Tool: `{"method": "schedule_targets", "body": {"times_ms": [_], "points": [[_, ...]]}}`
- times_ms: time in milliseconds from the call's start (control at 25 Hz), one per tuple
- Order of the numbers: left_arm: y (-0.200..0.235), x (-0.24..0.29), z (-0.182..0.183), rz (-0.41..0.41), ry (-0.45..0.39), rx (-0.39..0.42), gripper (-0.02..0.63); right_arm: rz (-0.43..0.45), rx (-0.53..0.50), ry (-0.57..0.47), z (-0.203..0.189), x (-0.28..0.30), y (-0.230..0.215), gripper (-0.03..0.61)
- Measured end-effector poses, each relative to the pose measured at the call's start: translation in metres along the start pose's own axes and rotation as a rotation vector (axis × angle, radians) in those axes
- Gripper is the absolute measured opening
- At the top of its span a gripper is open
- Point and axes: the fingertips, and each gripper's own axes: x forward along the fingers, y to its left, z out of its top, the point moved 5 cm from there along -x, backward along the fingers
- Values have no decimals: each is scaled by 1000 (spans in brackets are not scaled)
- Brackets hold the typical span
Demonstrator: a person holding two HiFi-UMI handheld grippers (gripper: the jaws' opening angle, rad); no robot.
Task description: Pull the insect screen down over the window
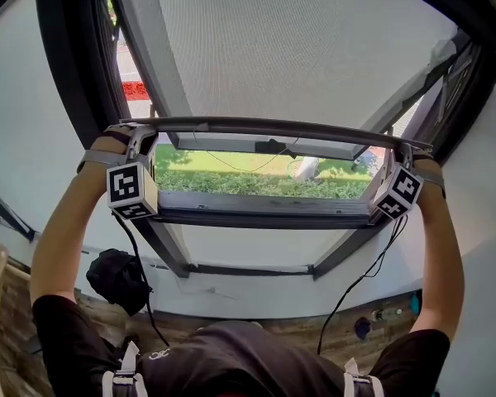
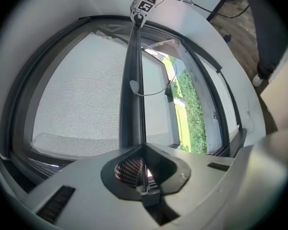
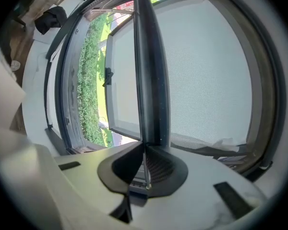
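The insect screen [image 1: 314, 48] is found stretched over most of the window, so a big part of the job looks done. Its dark bottom bar [image 1: 264, 126] is seen about two thirds of the way down. A gap is left open between the bar and the bottom window frame [image 1: 264, 213]. Green bushes [image 1: 256, 184] can be seen through that gap. The bar has not yet been brought down to the bottom frame, so that last bit looks left to do.

The bar is pinched tight near its left end by the left gripper [image 2: 143, 176]. It is pinched the same way near its right end by the right gripper [image 3: 145, 174]. In each gripper view the thin edge of the bar is squeezed between the two jaws, and the bar is held nearly level.

Just under the bar, an open window pane [image 1: 231, 143] with a dark handle [image 1: 270, 147] is seen. It seems to be swung outward, behind the screen. A thin cord [image 1: 240, 166] is hung loose from the bar in front of the gap. Nothing else is seen in the gap, so the way down looks free.

A black bag [image 1: 120, 279] is lying on the wooden floor [image 1: 314, 333] below the window. A black cable [image 1: 364, 275] is hung down from the right gripper.
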Motion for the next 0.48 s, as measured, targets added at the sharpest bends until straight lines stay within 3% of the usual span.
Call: {"method": "schedule_targets", "body": {"times_ms": [120, 480], "points": [[-23, 6, 1, -54, 0, 6, 32, 35, -15, 4, 0, 5, 23, 28], [-57, 14, 1, -97, 11, -2, 32, 86, -34, 18, 2, 12, 59, 26]]}}
